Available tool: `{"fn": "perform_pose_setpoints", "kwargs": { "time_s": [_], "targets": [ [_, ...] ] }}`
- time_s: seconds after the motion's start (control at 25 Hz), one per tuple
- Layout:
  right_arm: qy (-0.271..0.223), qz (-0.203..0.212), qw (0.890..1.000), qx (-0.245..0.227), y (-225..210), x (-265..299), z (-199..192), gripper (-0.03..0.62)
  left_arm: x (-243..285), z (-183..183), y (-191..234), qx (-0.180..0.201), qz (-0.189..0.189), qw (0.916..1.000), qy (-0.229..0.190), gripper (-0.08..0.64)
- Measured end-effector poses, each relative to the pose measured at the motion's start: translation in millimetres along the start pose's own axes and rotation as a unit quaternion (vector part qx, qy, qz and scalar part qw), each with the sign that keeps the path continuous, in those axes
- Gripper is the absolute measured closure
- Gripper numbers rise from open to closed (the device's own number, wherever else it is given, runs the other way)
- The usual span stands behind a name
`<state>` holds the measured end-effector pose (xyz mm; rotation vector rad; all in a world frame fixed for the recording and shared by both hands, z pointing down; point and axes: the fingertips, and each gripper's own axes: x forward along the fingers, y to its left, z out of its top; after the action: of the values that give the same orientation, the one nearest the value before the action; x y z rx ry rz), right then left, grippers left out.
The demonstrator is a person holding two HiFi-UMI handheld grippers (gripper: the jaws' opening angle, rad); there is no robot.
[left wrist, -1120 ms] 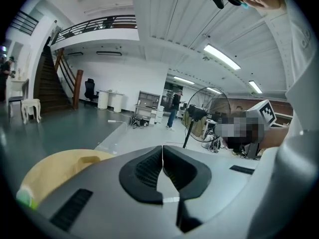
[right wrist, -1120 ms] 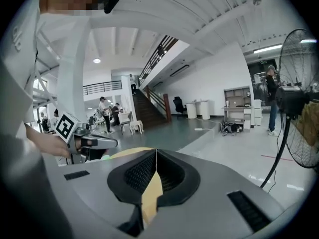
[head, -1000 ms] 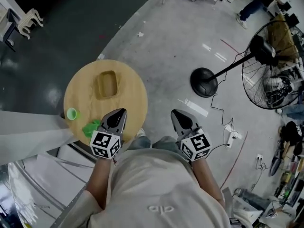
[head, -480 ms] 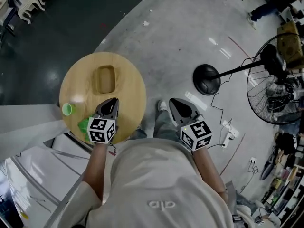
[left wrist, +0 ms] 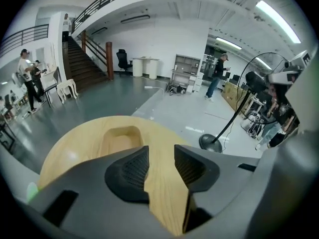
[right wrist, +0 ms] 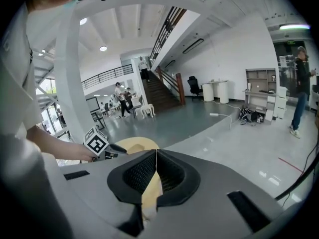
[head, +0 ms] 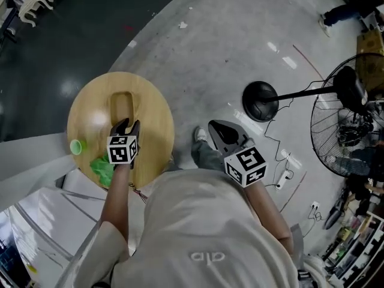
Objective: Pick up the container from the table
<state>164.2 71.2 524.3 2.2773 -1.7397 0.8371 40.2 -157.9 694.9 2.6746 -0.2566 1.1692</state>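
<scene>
A shallow, rounded-rectangle wooden container (head: 120,104) (left wrist: 119,137) sits in the far half of a round wooden table (head: 155,128) (left wrist: 67,151). My left gripper (head: 126,125) (left wrist: 161,166) hangs low over the table just short of the container's near edge. Its jaws are opening and hold nothing; only the tabletop shows through the gap. My right gripper (head: 217,131) (right wrist: 156,169) is shut and empty, off the table's right side above the floor. Its view shows the left gripper's marker cube (right wrist: 95,143) by the table.
A small green cup (head: 75,146) and a crumpled green thing (head: 101,168) lie at the table's near-left edge. A standing fan (head: 345,116) with a round black base (head: 260,101) stands on the floor to the right, cables trailing near it. A white railing runs at the lower left.
The left gripper went forward and down over the table toward the container, and its shut jaws parted. The right gripper shifted a little left and stayed shut.
</scene>
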Motion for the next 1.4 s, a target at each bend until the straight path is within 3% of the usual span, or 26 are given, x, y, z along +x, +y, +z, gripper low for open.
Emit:
{"fn": "perform_pose_setpoints", "kwargs": {
  "time_s": [0.36,0.64,0.72,0.84,1.2,1.4],
  "targets": [
    [0.026,-0.002,1.0,-0.009,-58.4,7.2,-1.6,0.566,74.3,-31.4,23.0,0.019,0.045,0.9945,0.092,0.382],
    [0.037,-0.005,0.999,-0.01,-86.9,8.9,-1.7,0.566,98.2,-41.2,23.6,0.015,0.058,0.9905,0.124,0.409],
    [0.039,-0.003,0.999,-0.014,-89.8,10.7,-1.5,0.566,99.1,-41.9,26.8,0.008,0.065,0.9898,0.126,0.489],
    [0.041,0.004,0.999,-0.017,-93.5,12.6,-0.7,0.566,96.6,-38.7,28.5,-0.005,0.076,0.989,0.127,0.515],
    [0.035,0.047,0.997,-0.043,-90.7,21.4,15.2,0.566,78.4,-34.4,17.8,-0.003,0.096,0.9896,0.107,0.528],
    [0.027,0.088,0.993,-0.069,-76.4,38.3,33.1,0.566,44.3,-8.5,1.7,-0.011,0.096,0.9925,0.074,0.528]
  ]
}}
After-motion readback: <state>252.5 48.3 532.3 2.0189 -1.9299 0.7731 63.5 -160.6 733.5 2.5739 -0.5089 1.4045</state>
